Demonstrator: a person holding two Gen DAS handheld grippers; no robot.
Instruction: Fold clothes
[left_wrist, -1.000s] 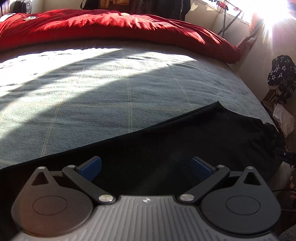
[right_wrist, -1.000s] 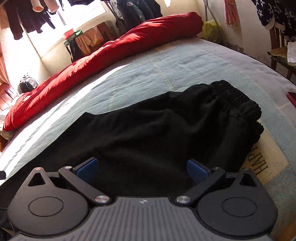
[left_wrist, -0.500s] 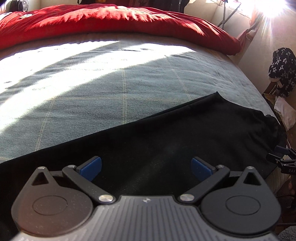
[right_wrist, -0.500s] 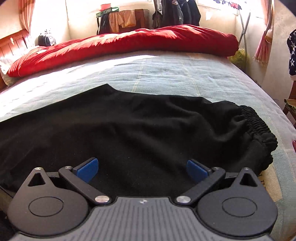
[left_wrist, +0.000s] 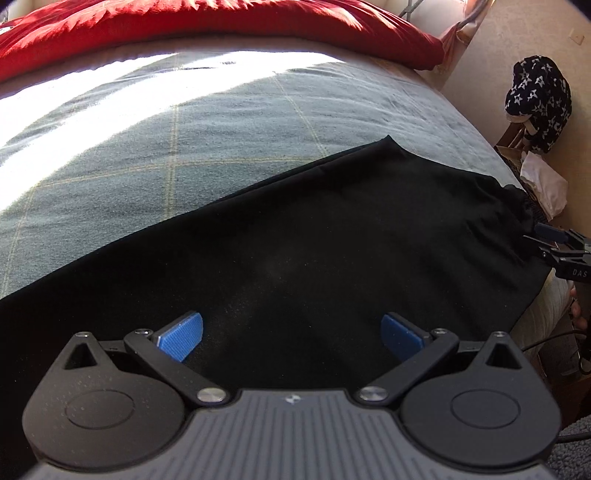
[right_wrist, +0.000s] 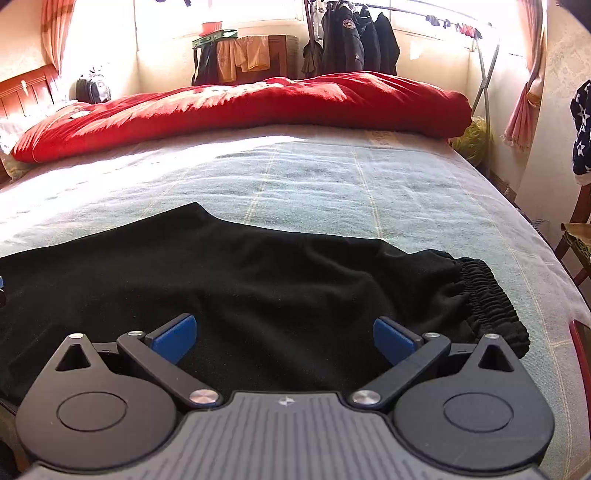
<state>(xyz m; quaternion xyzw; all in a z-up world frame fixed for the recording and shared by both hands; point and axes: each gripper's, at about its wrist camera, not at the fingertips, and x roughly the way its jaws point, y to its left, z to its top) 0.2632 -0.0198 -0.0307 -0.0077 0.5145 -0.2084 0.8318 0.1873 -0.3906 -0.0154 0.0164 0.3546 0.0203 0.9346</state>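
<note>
Black trousers lie spread flat across the near side of the bed, their gathered elastic waistband at the right end. My left gripper hovers over the legs' part, open, its blue pads wide apart with nothing between them. My right gripper is open too, low over the cloth just left of the waistband. In the left wrist view the right gripper shows at the far right edge, by the waistband end of the trousers.
The bed is covered by a grey-green checked blanket. A rolled red duvet lies along its far side. A chair with a star-patterned dark cloth stands past the bed's right end. Clothes hang by the window.
The left gripper has dipped lower and closer to the trousers. The right gripper has swung round from facing left along the bed to facing straight across it. Both stayed open.
</note>
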